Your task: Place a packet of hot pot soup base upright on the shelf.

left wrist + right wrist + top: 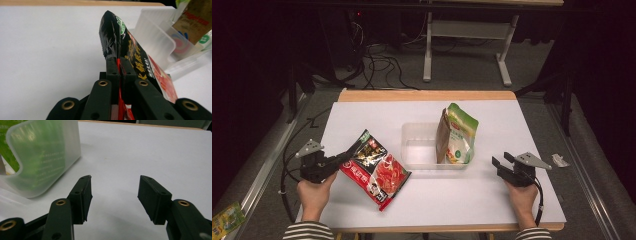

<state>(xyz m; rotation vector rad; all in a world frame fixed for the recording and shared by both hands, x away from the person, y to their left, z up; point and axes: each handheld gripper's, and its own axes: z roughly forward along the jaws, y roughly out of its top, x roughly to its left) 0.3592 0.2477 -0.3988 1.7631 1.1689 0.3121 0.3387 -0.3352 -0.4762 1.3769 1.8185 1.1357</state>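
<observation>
Dark surroundings are seen around a white table (362, 117) with a wooden far edge, and cables and a white stand on the floor behind it are hard to make out in the gloom. At the lower left corner of the high view a small yellow-green packet (226, 218) is cut off by the frame. A clear plastic tub (419, 150) is set at the middle of the table, and a green and brown pouch (457, 135) is stood upright inside its right end; the pouch's print is too blurred to be read. A red and black sachet (374, 167) is pinched at its black end by the left hand-held gripper (346, 157), whose jaws are clamped flat on the foil, as is shown close up in the left gripper view (117, 63). The sachet's long axis is run from upper left to lower right in the high view, its red end pointed towards the near edge, just left of the tub. The sachet's lower edge is hidden behind the jaws in the left gripper view. The left hand (314, 192) is wrapped around the gripper's body, the striped sleeve being cut off below. The right hand-held gripper (500, 162) is held near the table to the right of the tub, jaws spread apart with nothing between them (113, 195).
</observation>
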